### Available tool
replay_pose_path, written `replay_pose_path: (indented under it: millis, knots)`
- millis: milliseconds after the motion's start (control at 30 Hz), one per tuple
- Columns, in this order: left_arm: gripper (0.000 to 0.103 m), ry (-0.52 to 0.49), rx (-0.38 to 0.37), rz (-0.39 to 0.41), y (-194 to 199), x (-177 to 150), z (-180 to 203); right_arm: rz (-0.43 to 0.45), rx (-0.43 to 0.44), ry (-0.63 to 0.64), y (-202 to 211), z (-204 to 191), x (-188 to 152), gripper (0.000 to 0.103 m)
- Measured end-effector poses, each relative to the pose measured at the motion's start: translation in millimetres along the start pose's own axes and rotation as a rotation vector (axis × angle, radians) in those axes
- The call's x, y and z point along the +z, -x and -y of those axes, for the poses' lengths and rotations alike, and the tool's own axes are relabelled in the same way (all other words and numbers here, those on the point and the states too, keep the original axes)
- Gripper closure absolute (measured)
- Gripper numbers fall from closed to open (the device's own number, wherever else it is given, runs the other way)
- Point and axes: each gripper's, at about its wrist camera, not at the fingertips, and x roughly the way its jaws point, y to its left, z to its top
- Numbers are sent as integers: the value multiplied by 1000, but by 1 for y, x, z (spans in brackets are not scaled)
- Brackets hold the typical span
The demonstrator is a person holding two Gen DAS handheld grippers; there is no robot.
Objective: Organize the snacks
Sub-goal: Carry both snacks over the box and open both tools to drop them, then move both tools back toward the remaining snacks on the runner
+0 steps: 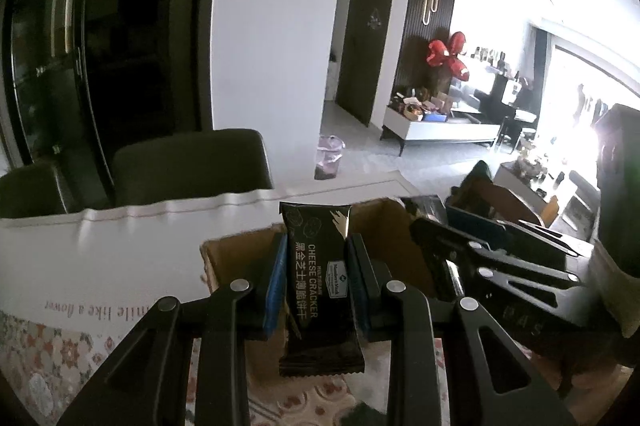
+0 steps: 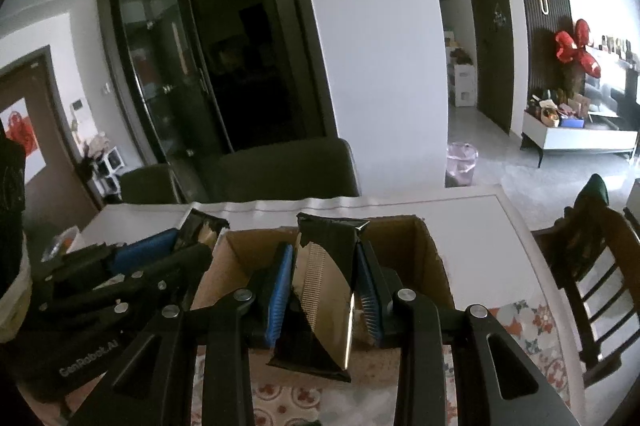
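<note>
The left gripper (image 1: 318, 278), black metal arms tipped with ribbed blue pads, is clamped on a black cheese cracker packet (image 1: 316, 282), a flat, glossy foil sachet with crimped, saw-toothed ends. The packet's long axis runs along the fingers, pointing away from the camera, white lettering running lengthwise; its far end rises above the fingertips and its near end hangs below the pads.

Beside it the right gripper (image 2: 325, 290), of the same build, grips a second black packet (image 2: 324, 294), held twisted so that its shiny gold-silver inner seam catches the light. This packet also lies lengthwise between the fingers, far end up and away, creased at the top corner.

Both packets hang over an open brown cardboard box (image 2: 424, 250), matte, plain and rectangular, with raw-cut walls. The box stands on the table (image 2: 480, 222), towards its far edge, on a cloth (image 1: 72, 338) that is smooth white at the far side and printed with a red-and-grey floral tile pattern nearer the camera.

Two dark upholstered chairs (image 2: 280, 170) with rounded backs stand against the table's far edge, and a slatted wooden chair (image 2: 600, 266) stands at its right edge.
</note>
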Motion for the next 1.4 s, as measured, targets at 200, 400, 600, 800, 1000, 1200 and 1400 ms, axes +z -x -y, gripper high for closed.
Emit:
replay_pose_path:
  millis: [200,400,600,800,1000,1200,1400]
  knots:
    - [73,25,13,-46,-31,3,-8,-51,-38,16,-25,6,3,70]
    - [63,23,22,-93,-49,1,-8,-90,-40,9,-42,11,-3,69]
    - [46,14,53,-85,-35,-6,-4,-97,-50,-6,-38,16,-10,55]
    - [41,-11,77,-57,-7,-18,9,-44,-61,6,-4,12,-21,48]
    - [41,-40,108,-6,28,-31,22,24,-66,24,35,7,-31,46]
    - [41,-64,108,18,57,-50,35,84,-90,9,73,7,-46,46]
    - [40,-79,97,16,76,-74,51,90,-110,-40,96,19,-69,46]
